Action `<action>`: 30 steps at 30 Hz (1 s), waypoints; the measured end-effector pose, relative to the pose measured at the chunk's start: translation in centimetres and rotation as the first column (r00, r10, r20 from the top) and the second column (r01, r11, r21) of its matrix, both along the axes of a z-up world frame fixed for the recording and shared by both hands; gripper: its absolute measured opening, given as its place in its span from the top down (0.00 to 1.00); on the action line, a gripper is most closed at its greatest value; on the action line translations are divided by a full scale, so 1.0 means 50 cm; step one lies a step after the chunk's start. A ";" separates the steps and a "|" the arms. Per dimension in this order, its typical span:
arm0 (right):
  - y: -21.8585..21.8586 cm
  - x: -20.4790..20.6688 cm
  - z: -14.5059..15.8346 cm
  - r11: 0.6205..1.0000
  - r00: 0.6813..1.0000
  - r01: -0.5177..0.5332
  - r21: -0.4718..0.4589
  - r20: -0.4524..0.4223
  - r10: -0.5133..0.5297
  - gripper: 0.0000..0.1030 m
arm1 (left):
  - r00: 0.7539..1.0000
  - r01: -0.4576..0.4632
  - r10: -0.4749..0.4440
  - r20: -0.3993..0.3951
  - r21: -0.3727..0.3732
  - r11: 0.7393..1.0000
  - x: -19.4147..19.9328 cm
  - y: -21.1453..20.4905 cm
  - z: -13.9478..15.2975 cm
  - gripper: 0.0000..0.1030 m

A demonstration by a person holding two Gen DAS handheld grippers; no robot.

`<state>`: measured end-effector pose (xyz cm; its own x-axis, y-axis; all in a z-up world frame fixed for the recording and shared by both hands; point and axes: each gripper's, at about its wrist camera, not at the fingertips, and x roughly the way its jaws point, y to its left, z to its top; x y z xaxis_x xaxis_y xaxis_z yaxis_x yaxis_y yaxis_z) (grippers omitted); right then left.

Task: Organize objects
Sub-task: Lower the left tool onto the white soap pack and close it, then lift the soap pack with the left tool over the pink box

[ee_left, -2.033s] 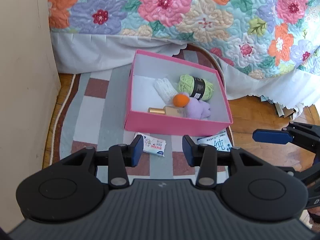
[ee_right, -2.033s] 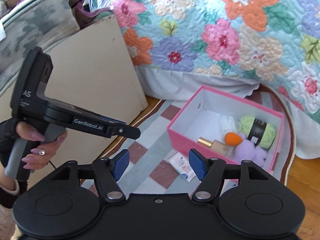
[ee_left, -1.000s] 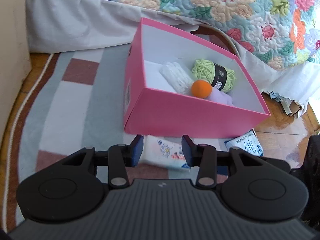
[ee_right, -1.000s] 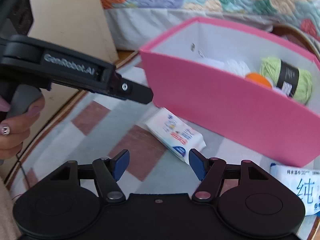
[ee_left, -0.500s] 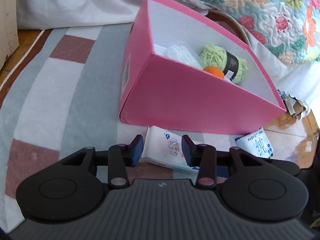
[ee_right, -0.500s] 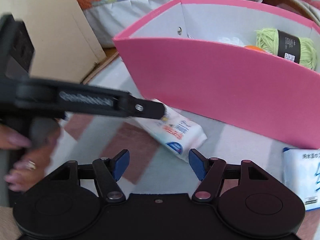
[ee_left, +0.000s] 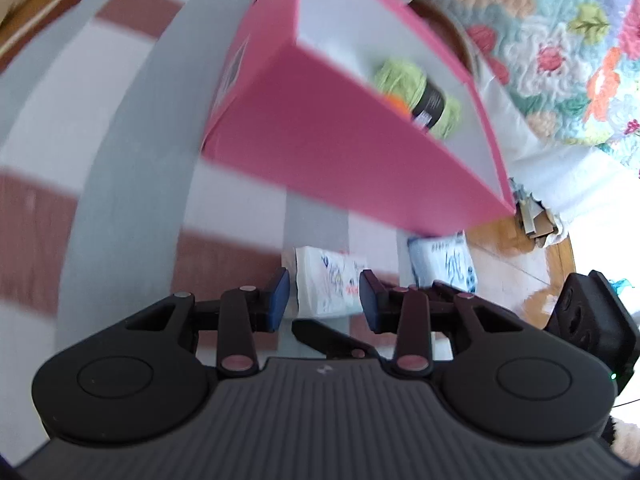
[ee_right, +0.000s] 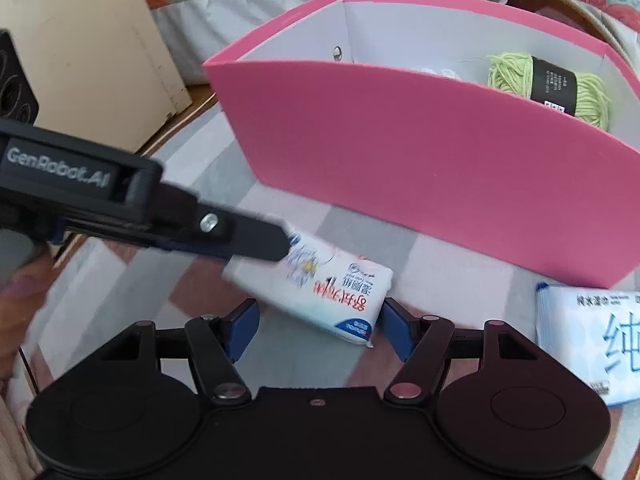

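The left gripper (ee_left: 323, 296) has come lower and its jaws are closing around the tissue pack (ee_right: 320, 288) on the rug (ee_left: 120, 160), just near the pink box (ee_right: 400, 152), but not yet pressing; the right gripper (ee_right: 318, 330) waits open, so lifting comes next

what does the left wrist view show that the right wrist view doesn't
Only the left wrist view shows the pink box's end wall, an orange ball and the wooden floor. Only the right wrist view shows the person's hand, the beige board and the left gripper from outside, closing at the tissue pack. Both show pack, green yarn and wet wipes.
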<state>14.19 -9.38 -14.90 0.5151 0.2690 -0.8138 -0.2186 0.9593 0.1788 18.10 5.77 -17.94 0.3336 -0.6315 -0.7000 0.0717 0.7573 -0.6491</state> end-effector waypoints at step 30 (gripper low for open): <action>0.040 -0.118 0.046 0.976 0.985 -0.078 -0.202 0.135 0.107 0.55 | 0.997 -0.073 0.071 0.032 0.089 0.993 -0.080 -0.004 0.024 0.73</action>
